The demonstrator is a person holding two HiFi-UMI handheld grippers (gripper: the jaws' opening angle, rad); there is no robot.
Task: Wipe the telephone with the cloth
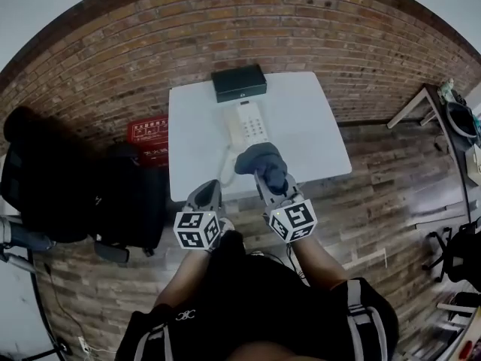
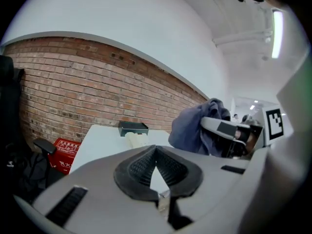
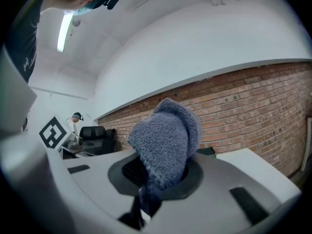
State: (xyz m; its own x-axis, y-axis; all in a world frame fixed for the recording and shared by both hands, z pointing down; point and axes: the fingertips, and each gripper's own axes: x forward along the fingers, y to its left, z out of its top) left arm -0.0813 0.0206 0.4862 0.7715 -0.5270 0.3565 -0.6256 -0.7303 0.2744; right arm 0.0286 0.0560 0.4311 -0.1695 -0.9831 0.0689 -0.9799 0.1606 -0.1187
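Observation:
A cream telephone (image 1: 246,124) lies on the white table (image 1: 316,126), its curly cord (image 1: 225,165) running toward the front edge. My right gripper (image 1: 268,176) is shut on a bunched blue-grey cloth (image 1: 259,159), held just short of the phone's near end. In the right gripper view the cloth (image 3: 165,140) bulges up from between the jaws and hides the phone. My left gripper (image 1: 210,195) hovers over the table's front edge, left of the cloth, jaws together and empty. The left gripper view shows the telephone (image 2: 136,139) ahead and the cloth (image 2: 195,128) to the right.
A black box (image 1: 239,82) sits at the table's far edge against the brick wall. A red crate (image 1: 149,138) and black office chairs (image 1: 113,194) stand left of the table. A desk and chair (image 1: 451,126) are at the far right.

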